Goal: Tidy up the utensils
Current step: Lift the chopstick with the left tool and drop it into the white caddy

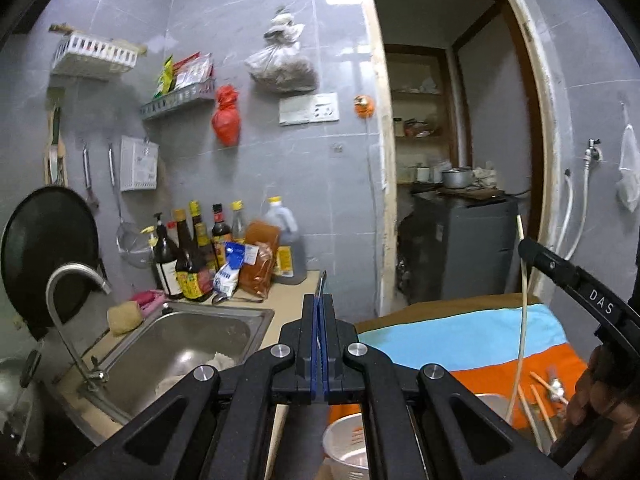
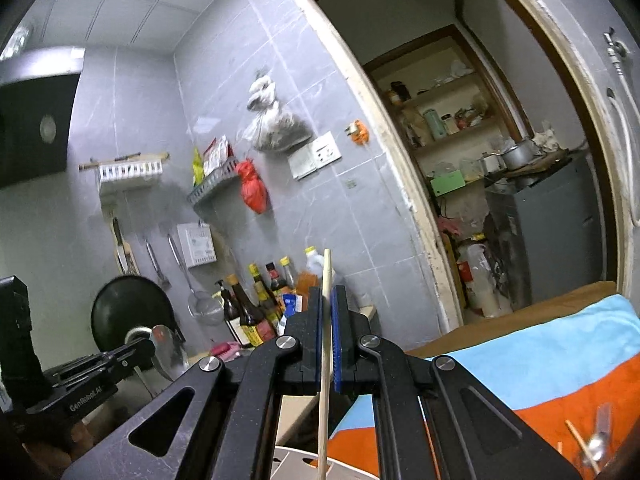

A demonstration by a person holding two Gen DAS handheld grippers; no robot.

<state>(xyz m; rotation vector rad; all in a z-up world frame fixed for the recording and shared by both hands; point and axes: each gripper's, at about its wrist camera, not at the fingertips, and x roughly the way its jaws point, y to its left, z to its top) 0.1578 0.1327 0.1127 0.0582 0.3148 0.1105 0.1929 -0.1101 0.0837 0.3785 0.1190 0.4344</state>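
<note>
Wooden chopstick (image 2: 326, 344) is standing upright, pinched between the right gripper (image 2: 329, 316) fingers, above the white holder (image 1: 347, 446) at the cloth's near edge. Left gripper (image 1: 319, 322) is clamping a thin metal utensil (image 1: 321, 284). Next, I judge, lowering each into the holder.

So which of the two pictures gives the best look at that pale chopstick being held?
The right wrist view: the chopstick runs straight up between the right tool's blue pads, its top end clear. The left wrist view shows the same chopstick from the side, thin and partly hidden.
</note>
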